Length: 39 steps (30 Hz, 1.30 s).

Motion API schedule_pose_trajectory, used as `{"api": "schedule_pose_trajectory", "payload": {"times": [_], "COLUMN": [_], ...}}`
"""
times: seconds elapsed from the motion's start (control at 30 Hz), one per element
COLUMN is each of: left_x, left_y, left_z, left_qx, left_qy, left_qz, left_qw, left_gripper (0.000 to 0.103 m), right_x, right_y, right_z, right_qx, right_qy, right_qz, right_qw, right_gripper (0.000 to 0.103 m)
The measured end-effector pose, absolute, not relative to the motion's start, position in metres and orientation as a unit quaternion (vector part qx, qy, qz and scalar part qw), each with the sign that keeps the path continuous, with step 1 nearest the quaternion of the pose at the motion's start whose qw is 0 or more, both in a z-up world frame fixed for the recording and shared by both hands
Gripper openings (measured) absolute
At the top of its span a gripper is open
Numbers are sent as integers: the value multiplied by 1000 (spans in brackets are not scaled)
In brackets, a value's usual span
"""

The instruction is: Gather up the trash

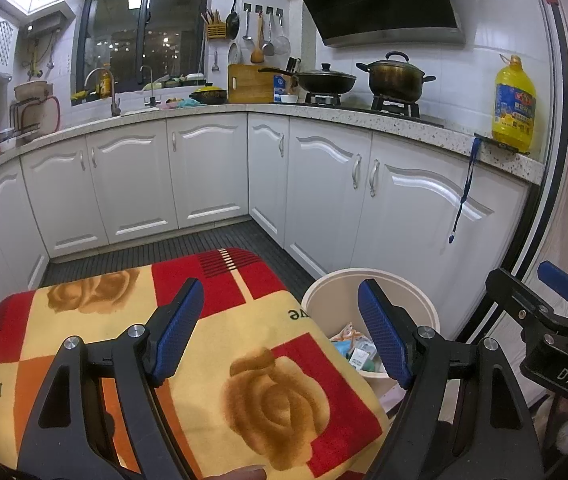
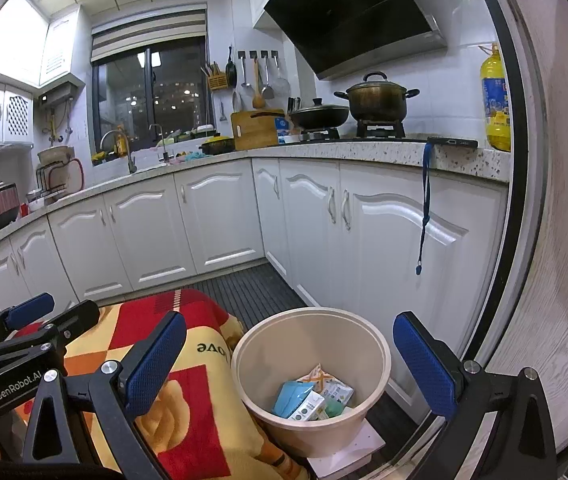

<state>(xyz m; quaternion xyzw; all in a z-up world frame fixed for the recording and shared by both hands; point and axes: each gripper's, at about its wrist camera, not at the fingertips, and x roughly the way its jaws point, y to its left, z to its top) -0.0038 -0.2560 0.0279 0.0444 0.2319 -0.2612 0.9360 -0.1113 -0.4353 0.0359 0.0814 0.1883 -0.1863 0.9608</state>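
A beige round bin [image 2: 311, 364] stands on the floor beside a table covered with a red, yellow and orange rose-pattern cloth [image 1: 244, 360]. Several pieces of trash, cartons and a blue wrapper [image 2: 312, 398], lie in the bin's bottom. The bin also shows in the left wrist view [image 1: 332, 288]. My left gripper [image 1: 280, 328] is open and empty above the cloth's right edge. My right gripper [image 2: 290, 364] is open and empty, held above the bin. The right gripper shows at the right of the left wrist view [image 1: 552, 304]; the left gripper shows at the left of the right wrist view [image 2: 24, 320].
White kitchen cabinets [image 1: 204, 168] run in an L under a speckled counter [image 1: 404, 120]. On the counter are a stove with a pot [image 1: 396, 76] and a pan [image 1: 326, 80], a yellow oil bottle [image 1: 514, 104], and a phone with a blue strap [image 2: 452, 143]. A door frame [image 2: 524, 200] is at right.
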Motion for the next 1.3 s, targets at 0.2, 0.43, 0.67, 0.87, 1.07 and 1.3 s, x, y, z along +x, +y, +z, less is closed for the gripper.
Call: {"api": "schedule_pose_trajectory", "payload": {"times": [0.2, 0.43, 0.67, 0.87, 1.07, 1.3], "left_x": [-3, -3, -2, -3, -2, -2], "left_y": [-255, -256, -256, -256, -256, -256], "left_z": [27, 26, 25, 24, 24, 25], "left_qx": [42, 43, 48, 48, 48, 47], "left_qy": [236, 237, 238, 238, 238, 238], "left_qz": [-263, -263, -266, -266, -266, -267], "left_qw": [935, 934, 933, 933, 933, 933], "left_gripper": [79, 79, 79, 79, 79, 79], "right_x": [-111, -109, -110, -105, -103, -102], "right_y": [-436, -439, -437, -439, -439, -439], "right_z": [35, 32, 32, 29, 29, 27], "right_qx": [82, 82, 83, 81, 81, 80], "right_qy": [189, 190, 191, 196, 197, 199], "right_qz": [-187, -187, -186, -183, -183, -181], "right_qw": [960, 960, 960, 960, 960, 960], "right_gripper": [103, 103, 103, 103, 103, 103]}}
